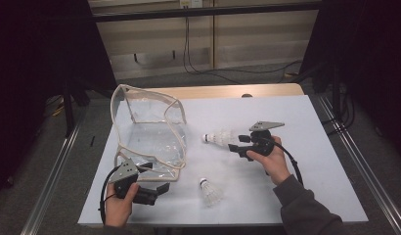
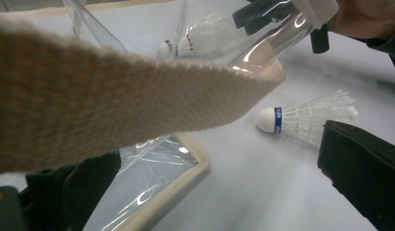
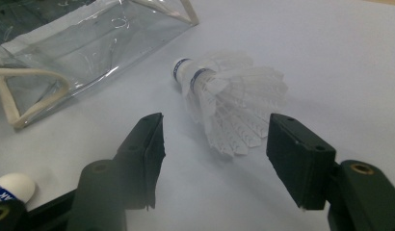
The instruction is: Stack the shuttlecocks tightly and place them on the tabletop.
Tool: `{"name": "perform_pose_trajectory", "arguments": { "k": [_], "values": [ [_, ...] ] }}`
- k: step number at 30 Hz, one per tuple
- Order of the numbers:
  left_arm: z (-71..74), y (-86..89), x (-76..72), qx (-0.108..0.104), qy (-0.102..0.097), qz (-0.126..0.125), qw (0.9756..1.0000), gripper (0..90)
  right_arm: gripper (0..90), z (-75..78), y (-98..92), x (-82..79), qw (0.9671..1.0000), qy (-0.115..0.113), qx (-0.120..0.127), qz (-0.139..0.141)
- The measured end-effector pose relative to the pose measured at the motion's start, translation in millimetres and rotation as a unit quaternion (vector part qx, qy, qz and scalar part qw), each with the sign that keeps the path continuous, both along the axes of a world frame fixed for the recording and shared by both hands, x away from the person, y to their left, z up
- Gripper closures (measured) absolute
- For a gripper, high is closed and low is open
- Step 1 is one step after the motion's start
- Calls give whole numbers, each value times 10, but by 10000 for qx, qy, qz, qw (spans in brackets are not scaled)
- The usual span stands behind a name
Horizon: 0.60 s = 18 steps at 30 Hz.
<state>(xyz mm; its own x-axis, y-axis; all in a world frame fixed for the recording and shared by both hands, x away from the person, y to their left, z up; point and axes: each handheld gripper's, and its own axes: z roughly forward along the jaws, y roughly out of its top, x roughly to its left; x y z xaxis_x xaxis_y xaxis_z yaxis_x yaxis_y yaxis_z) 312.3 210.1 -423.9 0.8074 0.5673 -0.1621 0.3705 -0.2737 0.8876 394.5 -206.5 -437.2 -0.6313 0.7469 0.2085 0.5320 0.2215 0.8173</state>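
High view, read left to right: the left hand-held gripper (image 1: 152, 183) sits at the near left corner of the worktop (image 1: 306, 147), at the near edge of a clear plastic bag (image 1: 149, 132) with cream fabric trim. The bag stands open on the left half of the worktop. Left gripper view shows the bag's woven strap (image 2: 138, 96) lying across the frame between the two black jaws; whether the pads press on it cannot be told. A single shuttlecock (image 1: 209, 192) lies on the worktop near the front edge, right of the left hand-held gripper, cork pointing away from the person. Further back, near the centre, a stacked pair of shuttlecocks (image 1: 219, 138) lies on its side just right of the bag, corks toward the bag. The right hand-held gripper (image 1: 236, 147) is level with the worktop, right beside the pair's feathers. Right gripper view shows its jaws released, standing apart on either side of the feather skirts (image 3: 239, 110) without touching them.
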Motion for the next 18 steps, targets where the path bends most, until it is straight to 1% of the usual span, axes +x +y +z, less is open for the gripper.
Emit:
{"name": "perform_pose_trajectory", "arguments": {
  "k": [2, 4, 7, 9, 11, 16, 18],
  "values": [
    [1, 1, 0, -2, -2, -1, 10000, 12, 358, 10, -6, -26, 10000, 17, 1, 28],
    [0, 2, -4, 4, 0, 4, 10000, 12, 351, 20, -21, -46, 10000, -27, 9, 21],
    [1, 4, -6, 1, 3, -3, 10000, 12, 316, 37, -43, -74, 10000, -51, 21, 0],
    [-1, 4, -4, 3, -5, -6, 10000, 13, 303, 45, -52, -95, 10000, -54, 33, 32],
    [-2, 3, -1, 3, -13, -2, 10000, 12, 280, 55, -56, -117, 10000, -59, -10, 77],
    [1, -2, -3, 10, -12, 13, 10000, 13, 236, 95, -66, -177, 9999, -127, 72, 76],
    [-1, -3, -1, 4, -14, 9, 10000, 12, 225, 107, -73, -197, 9998, -164, 69, 87]
  ]
}}
